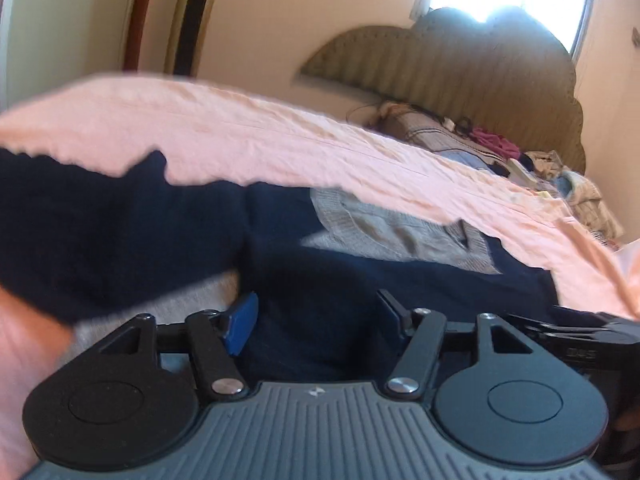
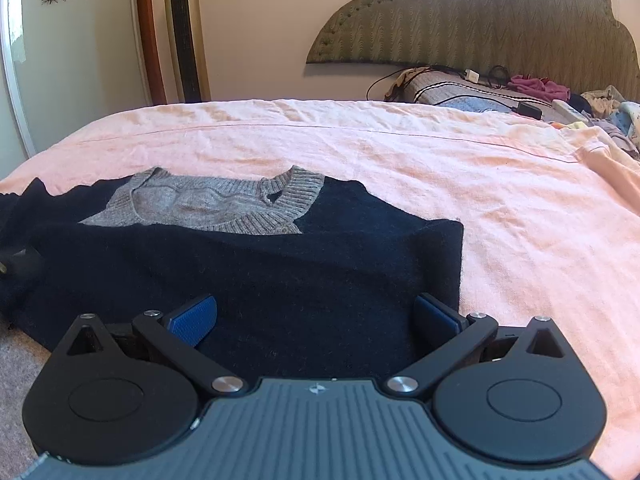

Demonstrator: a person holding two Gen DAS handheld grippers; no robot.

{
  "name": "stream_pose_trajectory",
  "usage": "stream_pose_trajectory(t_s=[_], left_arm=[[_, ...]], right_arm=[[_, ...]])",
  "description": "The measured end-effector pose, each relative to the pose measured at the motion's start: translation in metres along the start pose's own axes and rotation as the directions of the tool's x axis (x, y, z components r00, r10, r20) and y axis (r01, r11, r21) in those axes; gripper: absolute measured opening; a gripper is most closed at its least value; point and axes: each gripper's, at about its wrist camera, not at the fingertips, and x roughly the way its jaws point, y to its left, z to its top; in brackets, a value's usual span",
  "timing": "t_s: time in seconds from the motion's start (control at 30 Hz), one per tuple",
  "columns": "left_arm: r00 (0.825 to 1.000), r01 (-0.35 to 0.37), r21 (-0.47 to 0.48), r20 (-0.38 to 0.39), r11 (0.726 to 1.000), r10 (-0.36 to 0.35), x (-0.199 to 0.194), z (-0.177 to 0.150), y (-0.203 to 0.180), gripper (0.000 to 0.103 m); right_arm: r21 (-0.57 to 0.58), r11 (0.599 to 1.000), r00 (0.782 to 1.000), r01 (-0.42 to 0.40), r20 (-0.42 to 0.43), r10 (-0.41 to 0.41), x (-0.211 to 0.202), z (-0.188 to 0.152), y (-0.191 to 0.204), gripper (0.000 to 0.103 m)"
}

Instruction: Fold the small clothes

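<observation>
A small navy sweater [image 2: 256,264] with a grey ribbed collar [image 2: 224,204] lies flat on the pink bedsheet [image 2: 440,168]. My right gripper [image 2: 316,320] is open, its blue pads [image 2: 192,320] spread over the sweater's near hem. In the left wrist view the same sweater [image 1: 360,280] lies under my left gripper [image 1: 316,320], which is open with its blue pad [image 1: 240,328] at the left. A navy sleeve [image 1: 100,232] hangs blurred across the left of that view. The collar [image 1: 400,232] shows beyond.
A padded headboard [image 2: 480,20] stands at the far end, with pillows, cables and loose clothes [image 2: 540,88] below it. A tall tower fan [image 2: 186,32] stands by the wall at left. The other gripper's black arm [image 1: 580,328] shows at right.
</observation>
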Motion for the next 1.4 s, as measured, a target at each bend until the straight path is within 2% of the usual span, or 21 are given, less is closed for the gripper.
stream_pose_trajectory(t_s=[0.03, 0.1, 0.17, 0.23, 0.33, 0.43, 0.47, 0.53, 0.6, 0.63, 0.67, 0.7, 0.77, 0.87, 0.93, 1.0, 1.07, 1.13, 1.2, 1.3, 1.4], left_arm=[[0.999, -0.029, -0.024, -0.017, 0.999, 0.029, 0.001, 0.002, 0.006, 0.066], [1.0, 0.028, -0.13, -0.007, 0.991, -0.029, -0.015, 0.006, 0.029, 0.066], [0.996, 0.045, -0.238, 0.089, 0.97, -0.025, -0.039, 0.011, 0.066, 0.067], [0.98, -0.001, -0.347, 0.187, 0.938, 0.07, -0.062, 0.015, 0.112, 0.074], [0.95, -0.083, -0.581, 0.198, 0.81, 0.239, -0.083, 0.025, 0.2, 0.077], [0.949, -0.064, -0.809, 0.133, 0.585, 0.287, -0.087, 0.024, 0.288, 0.077], [0.957, -0.04, -0.839, 0.124, 0.543, 0.262, -0.084, 0.023, 0.308, 0.076], [0.96, 0.015, -0.858, 0.156, 0.513, 0.233, -0.082, 0.026, 0.331, 0.075], [0.959, -0.022, -0.851, 0.131, 0.525, 0.253, -0.077, 0.037, 0.335, 0.072], [0.954, -0.071, -0.83, 0.107, 0.553, 0.282, -0.072, 0.044, 0.331, 0.051], [0.95, -0.137, -0.793, 0.064, 0.594, 0.306, -0.065, 0.051, 0.327, 0.019], [0.943, -0.217, -0.749, 0.005, 0.626, 0.333, -0.055, 0.055, 0.323, 0.009], [0.919, -0.284, -0.691, 0.003, 0.665, 0.395, -0.05, 0.061, 0.311, 0.008], [0.871, -0.374, -0.624, 0.017, 0.686, 0.49, -0.05, 0.069, 0.284, 0.006], [0.839, -0.406, -0.534, 0.104, 0.742, 0.535, -0.055, 0.079, 0.249, 0.006], [0.834, -0.408, -0.355, 0.229, 0.841, 0.502, -0.063, 0.084, 0.186, 0.006], [0.863, -0.375, -0.077, 0.335, 0.924, 0.378, -0.067, 0.073, 0.103, 0.006], [0.923, -0.303, 0.266, 0.323, 0.915, 0.211, -0.063, 0.043, 0.023, 0.006], [0.977, -0.19, 0.544, 0.186, 0.817, 0.103, -0.053, 0.003, -0.039, 0.01], [0.996, -0.084, 0.649, 0.06, 0.756, 0.059, -0.05, -0.039, -0.07, 0.01], [0.996, -0.089, 0.595, 0.039, 0.799, 0.082, -0.054, -0.05, -0.06, 0.015]], right_arm=[[0.0, 1.0, 1.0, 0.0, -0.001, 0.0, 0.001, 0.002, 0.0, 0.103], [0.003, 1.0, 1.0, -0.003, 0.0, 0.003, 0.001, 0.002, 0.0, 0.103], [0.009, 1.0, 1.0, -0.008, 0.003, 0.008, 0.0, 0.002, -0.001, 0.103], [0.014, 1.0, 1.0, -0.013, 0.007, 0.012, 0.0, 0.002, -0.002, 0.103], [0.009, 1.0, 1.0, -0.009, 0.008, 0.009, -0.001, 0.002, -0.001, 0.103], [0.01, 1.0, 1.0, -0.009, 0.009, 0.009, -0.001, 0.002, -0.001, 0.103], [0.01, 1.0, 1.0, -0.009, 0.009, 0.009, 0.0, 0.002, -0.001, 0.103], [0.011, 1.0, 1.0, -0.01, 0.01, 0.01, -0.001, 0.002, -0.001, 0.103], [0.011, 1.0, 1.0, -0.009, 0.01, 0.009, 0.0, 0.002, -0.001, 0.103], [0.011, 1.0, 1.0, -0.009, 0.01, 0.009, 0.0, 0.002, -0.001, 0.103], [0.011, 1.0, 1.0, -0.01, 0.01, 0.01, 0.0, 0.002, -0.001, 0.103], [0.012, 1.0, 1.0, -0.011, 0.01, 0.011, 0.0, 0.002, -0.001, 0.103], [0.015, 1.0, 1.0, -0.013, 0.012, 0.013, 0.0, 0.001, -0.001, 0.103], [0.019, 1.0, 1.0, -0.015, 0.013, 0.015, 0.0, 0.002, -0.002, 0.103], [0.019, 1.0, 1.0, -0.015, 0.013, 0.015, 0.0, 0.002, -0.002, 0.103], [0.019, 1.0, 1.0, -0.015, 0.013, 0.015, 0.0, 0.002, -0.002, 0.103], [0.02, 1.0, 1.0, -0.016, 0.014, 0.015, 0.0, 0.002, -0.003, 0.103], [0.023, 1.0, 1.0, -0.017, 0.015, 0.017, -0.001, 0.001, -0.003, 0.103], [0.03, 0.999, 1.0, -0.022, 0.017, 0.021, -0.001, 0.001, -0.005, 0.103], [0.043, 0.999, 0.999, -0.031, 0.023, 0.03, -0.002, 0.002, -0.007, 0.103], [0.057, 0.997, 0.999, -0.042, 0.028, 0.041, -0.003, 0.002, -0.009, 0.103]])
